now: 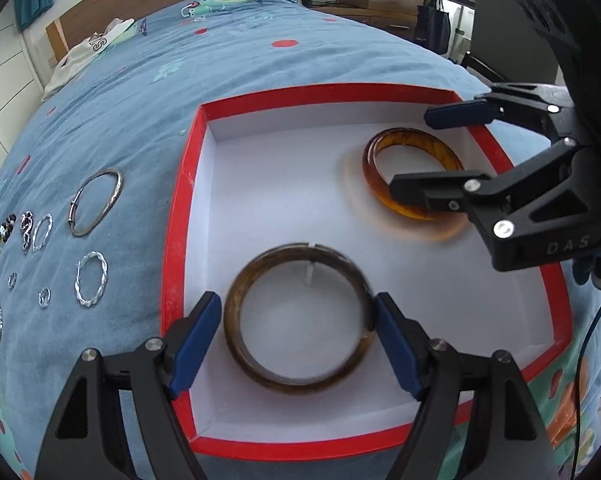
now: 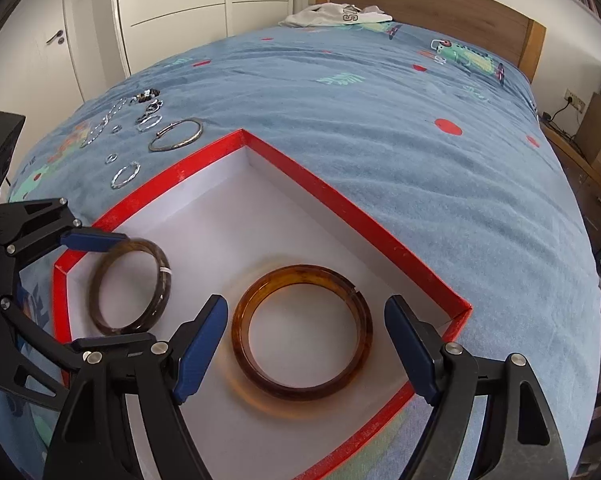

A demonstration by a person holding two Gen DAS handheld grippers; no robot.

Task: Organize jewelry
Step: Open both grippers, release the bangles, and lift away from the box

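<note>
Letters "DAS" on right tool (image 1: 410, 152)

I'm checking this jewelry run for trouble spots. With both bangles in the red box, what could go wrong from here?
The amber bangle looks motion-blurred, so it may roll toward the dark bangle. The right gripper hangs just above it and might clip it. Small silver rings on the soft blue bedspread may be hard to pinch.

Amber bangle (image 1: 410, 176) motion-blurred, partly behind right gripper (image 1: 416, 156).
</note>
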